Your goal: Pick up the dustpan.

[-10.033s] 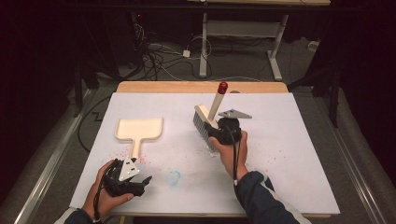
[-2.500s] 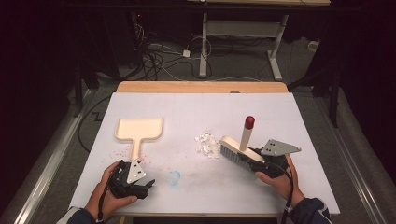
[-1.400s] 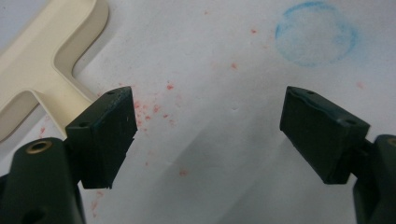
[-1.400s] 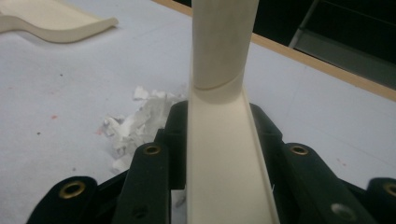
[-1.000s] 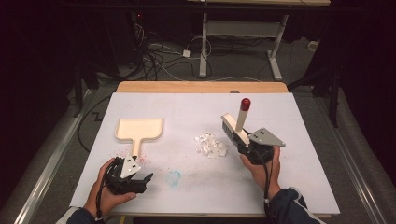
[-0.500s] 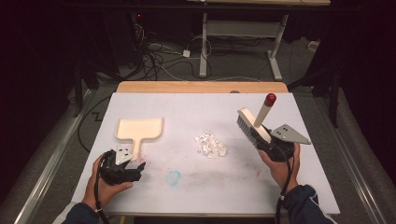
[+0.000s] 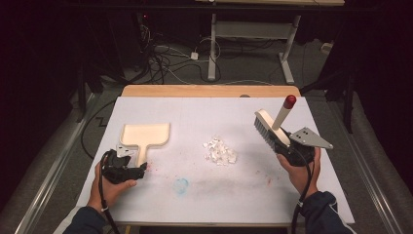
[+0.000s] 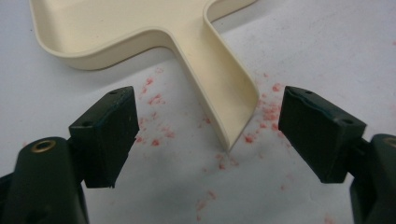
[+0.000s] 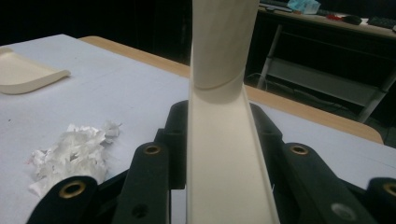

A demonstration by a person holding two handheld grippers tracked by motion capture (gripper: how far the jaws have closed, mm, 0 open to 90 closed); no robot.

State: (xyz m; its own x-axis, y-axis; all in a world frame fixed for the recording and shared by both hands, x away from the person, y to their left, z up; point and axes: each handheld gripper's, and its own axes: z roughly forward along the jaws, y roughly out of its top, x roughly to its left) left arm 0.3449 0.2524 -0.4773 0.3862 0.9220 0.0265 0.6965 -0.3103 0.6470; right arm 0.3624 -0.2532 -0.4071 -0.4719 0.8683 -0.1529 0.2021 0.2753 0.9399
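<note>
A cream dustpan (image 7: 145,136) lies flat on the white table (image 7: 204,114), left of centre, handle toward the person. My left gripper (image 7: 136,165) is open at the handle's end; in the left gripper view the handle tip (image 8: 229,109) sits between the two pads (image 8: 109,133) without touching either, inside my left gripper (image 8: 215,135). A small pile of white paper scraps (image 7: 220,151) (image 9: 74,149) lies mid-table. My right gripper (image 7: 283,142) (image 9: 219,126) is shut on a cream brush (image 7: 269,127) (image 9: 219,149) with a red-tipped handle (image 7: 290,101), held above the table to the right of the pile.
Red and blue stains (image 7: 181,185) mark the table's front. A wooden edge (image 7: 204,90) runs along the far side. Cables (image 7: 165,53) and a desk frame (image 7: 253,34) stand on the dark floor beyond.
My left gripper has moved forward up to the dustpan's handle end. My right gripper has carried the brush rightward and slightly up, away from the paper pile.
</note>
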